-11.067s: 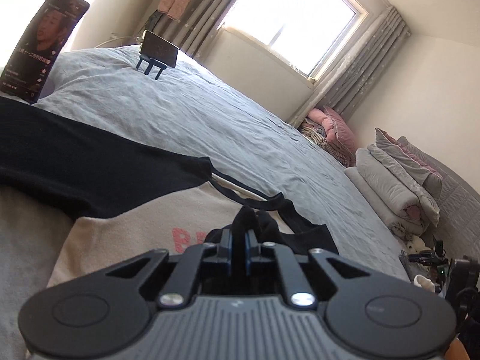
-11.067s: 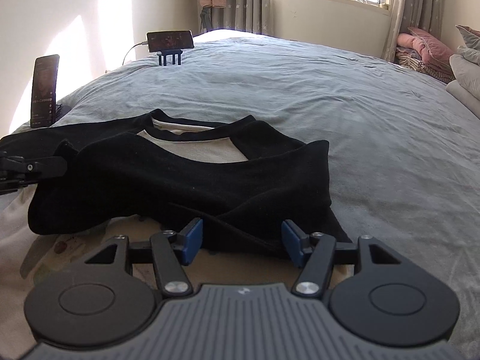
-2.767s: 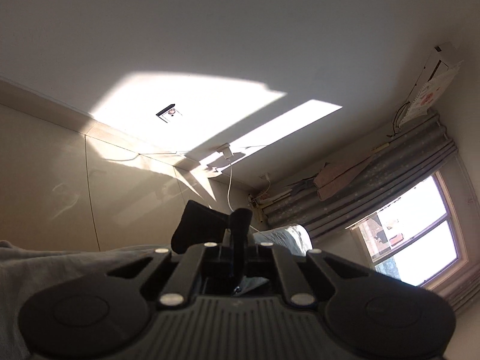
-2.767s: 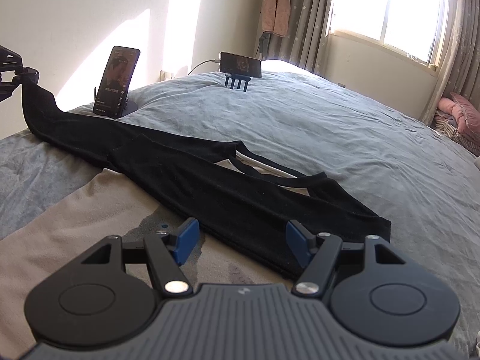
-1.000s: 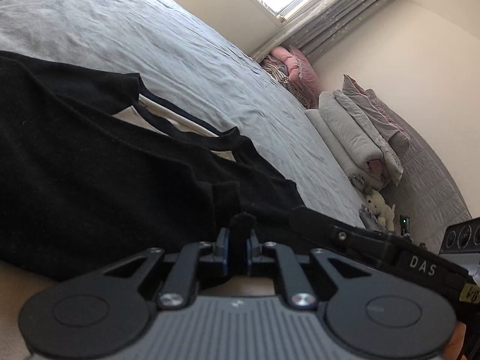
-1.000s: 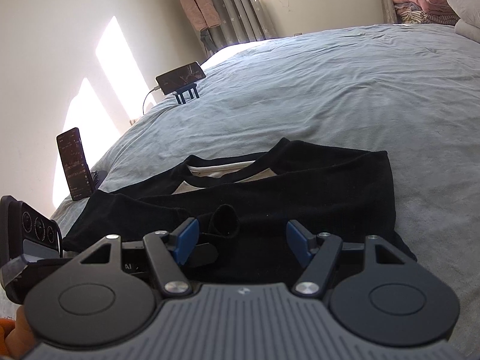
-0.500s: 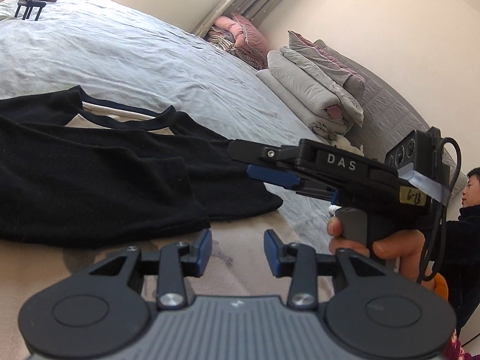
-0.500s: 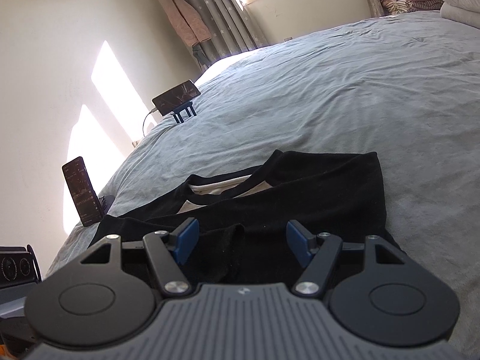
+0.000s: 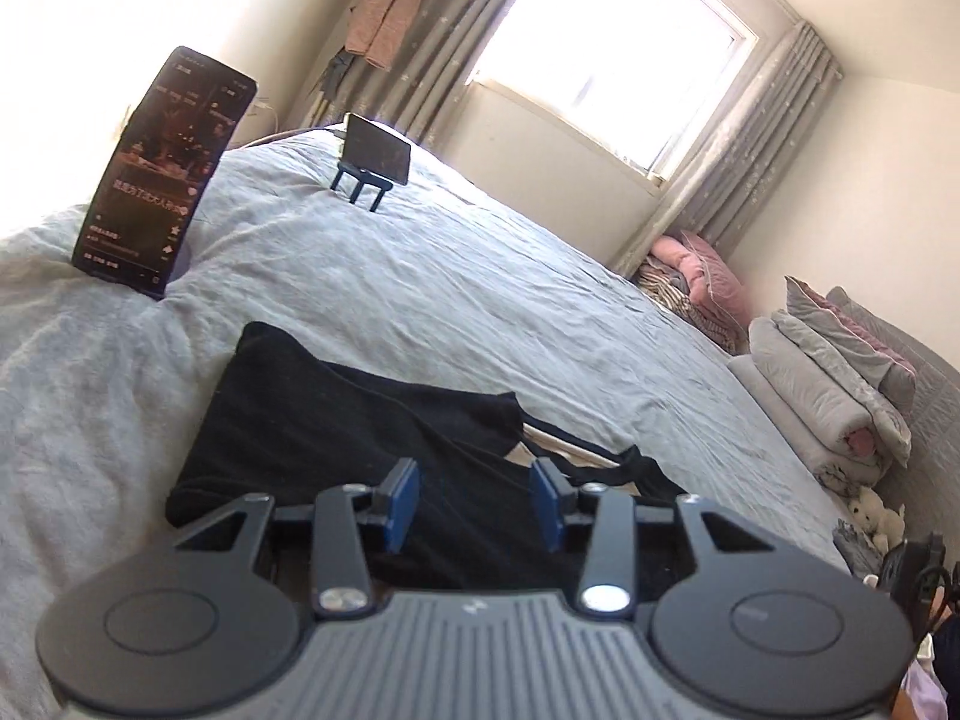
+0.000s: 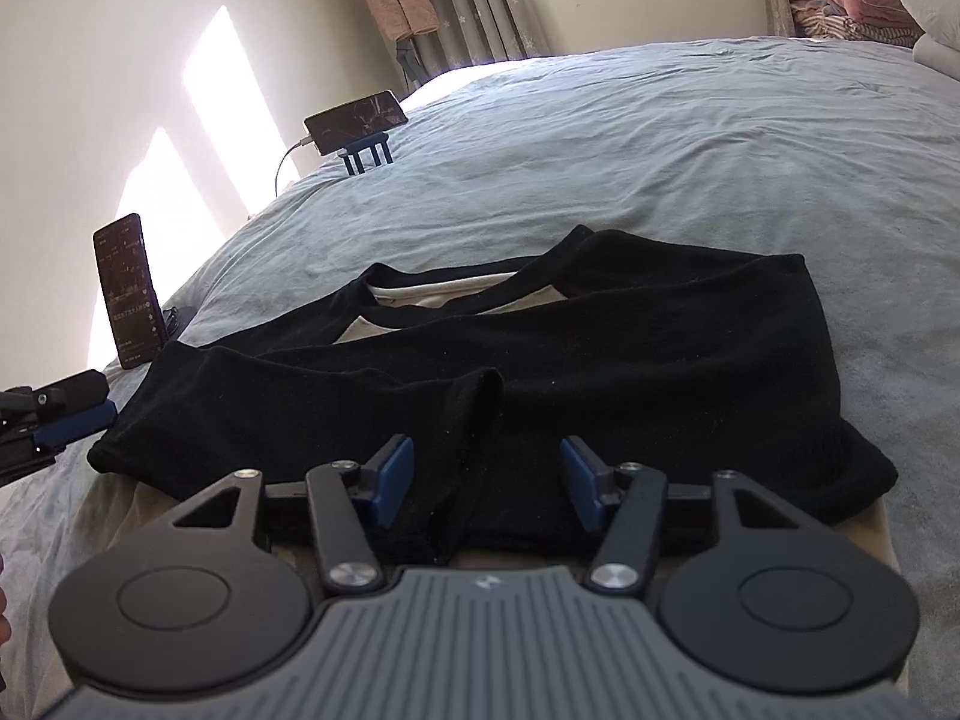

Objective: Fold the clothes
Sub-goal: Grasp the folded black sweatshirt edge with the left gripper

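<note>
shirt [image 10: 630, 348] | black sleeves, cream body | sleeves folded across | flat on bed

One shirt [image 10: 630, 348], two phones – upright phone [image 9: 162, 174], propped phone [image 9: 379, 150] – two grippers

We get strong daylight from the window [image 9: 606, 54] ahead and right of the left gripper; the pane is blown out, with glare bleeding onto the curtains [image 9: 732, 162]. Sun patches [image 10: 210, 114] hit the wall [image 10: 120, 30] to the left, ahead of the right gripper. The black garment [image 10: 600, 354] reads as near-solid dark, folds barely visible. Left view is softer, slightly blurred; right view is crisper. Both show fisheye bending and dark vignetted corners.
</note>
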A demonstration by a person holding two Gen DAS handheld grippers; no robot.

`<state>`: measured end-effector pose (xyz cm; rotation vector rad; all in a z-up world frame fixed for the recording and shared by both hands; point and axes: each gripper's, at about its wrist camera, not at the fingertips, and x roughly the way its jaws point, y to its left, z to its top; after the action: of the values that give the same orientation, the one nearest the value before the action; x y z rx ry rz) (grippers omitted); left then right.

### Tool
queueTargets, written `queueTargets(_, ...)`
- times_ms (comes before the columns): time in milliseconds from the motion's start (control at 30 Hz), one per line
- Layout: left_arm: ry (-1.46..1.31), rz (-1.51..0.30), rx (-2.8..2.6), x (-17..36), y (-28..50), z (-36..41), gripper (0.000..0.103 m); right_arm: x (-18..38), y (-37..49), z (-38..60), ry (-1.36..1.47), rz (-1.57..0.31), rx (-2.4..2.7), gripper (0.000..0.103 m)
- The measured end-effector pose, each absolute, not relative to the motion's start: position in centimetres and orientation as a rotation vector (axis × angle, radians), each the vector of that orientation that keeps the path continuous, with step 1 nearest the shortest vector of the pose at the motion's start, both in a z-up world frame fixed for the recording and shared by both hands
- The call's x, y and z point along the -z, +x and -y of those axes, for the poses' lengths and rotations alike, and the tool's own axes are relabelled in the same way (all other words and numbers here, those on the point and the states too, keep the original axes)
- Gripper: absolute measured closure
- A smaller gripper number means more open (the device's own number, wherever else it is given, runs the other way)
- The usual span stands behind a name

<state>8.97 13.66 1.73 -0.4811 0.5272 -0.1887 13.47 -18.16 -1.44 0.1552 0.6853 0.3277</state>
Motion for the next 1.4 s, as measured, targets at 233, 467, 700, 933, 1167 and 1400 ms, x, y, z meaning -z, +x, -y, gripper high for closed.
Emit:
queueTargets(233, -0.491, -0.562, 0.090, -0.8, 10.5, -14.9, 0.061, 1.5, 12.3, 15.3, -0.073, -0.613, -0.314, 0.066)
queueTargets(467, -0.553, -0.573, 0.040, -0.9, 10.4, -17.3, 0.060, 1.7, 12.4, 14.0, -0.050, -0.614, -0.352, 0.086)
queueTargets(700, -0.614, -0.539, -0.018, -1.4, 9.9, -20.5, 0.062, 0.1, 12.3, 13.8, 0.017, -0.574, -0.359, 0.091)
queueTargets(933, -0.640, -0.544, -0.023, -1.0, 10.1, -21.3, 0.068, -3.7, 13.2, 14.1, 0.036, -0.481, -0.359, 0.091)
queueTargets(1167, -0.635, -0.517, 0.027, -0.9, 10.4, -20.6, 0.072, -6.8, 14.3, 15.0, 0.030, -0.412, -0.339, 0.091)
queueTargets(1400, -0.611, -0.481, 0.147, -0.9, 10.8, -18.9, 0.074, -7.9, 13.8, 18.7, 0.043, -0.369, -0.267, 0.091)
